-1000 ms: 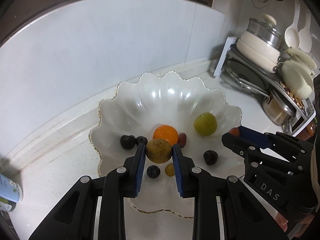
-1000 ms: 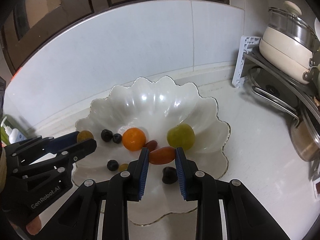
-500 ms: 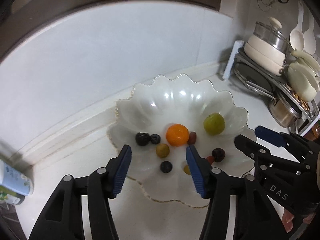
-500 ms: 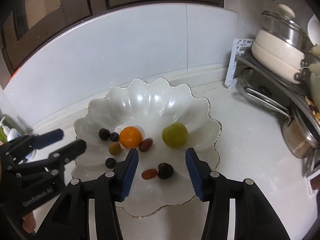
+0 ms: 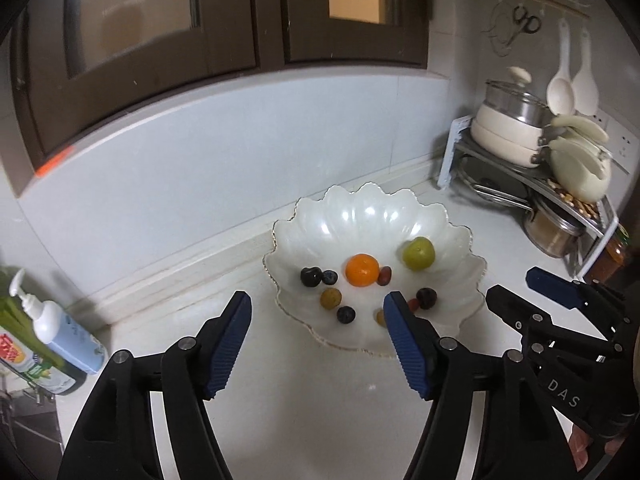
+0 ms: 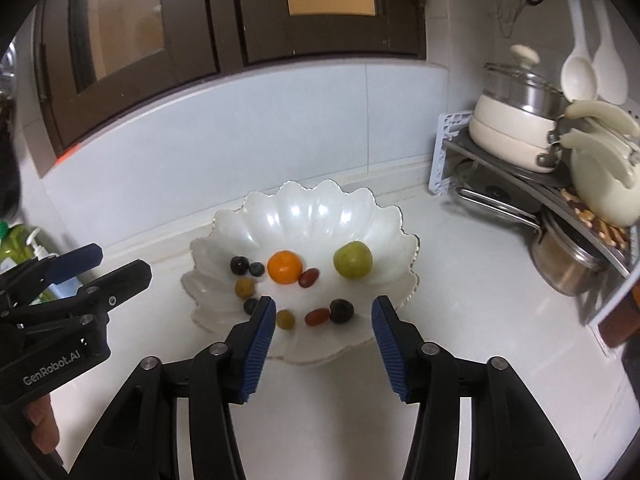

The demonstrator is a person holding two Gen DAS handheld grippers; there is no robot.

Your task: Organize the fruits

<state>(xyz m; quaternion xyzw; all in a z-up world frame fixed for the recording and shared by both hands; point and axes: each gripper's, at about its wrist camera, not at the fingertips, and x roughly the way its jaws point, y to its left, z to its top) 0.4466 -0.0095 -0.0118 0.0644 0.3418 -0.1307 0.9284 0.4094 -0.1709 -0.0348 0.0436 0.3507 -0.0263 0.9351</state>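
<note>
A white scalloped bowl (image 5: 360,216) (image 6: 312,212) stands on the counter against the wall. In it lie an orange (image 5: 362,270) (image 6: 284,267), a green round fruit (image 5: 418,254) (image 6: 353,259), a yellow-brown fruit (image 5: 330,298) (image 6: 245,287), dark plums and blueberries, and small red tomatoes (image 6: 317,317). My left gripper (image 5: 318,322) is open and empty, held back in front of the bowl. My right gripper (image 6: 323,322) is open and empty, at the bowl's near rim. Each gripper shows in the other's view.
A metal rack (image 5: 532,184) (image 6: 532,184) with pots, lids and ladles fills the right corner. Soap and detergent bottles (image 5: 60,336) stand at the left. Dark cabinet doors hang above the white backsplash.
Both grippers let go of their fruits, the yellow-brown one on the left and a red tomato on the right, opened wide and pulled back and up from the bowl.
</note>
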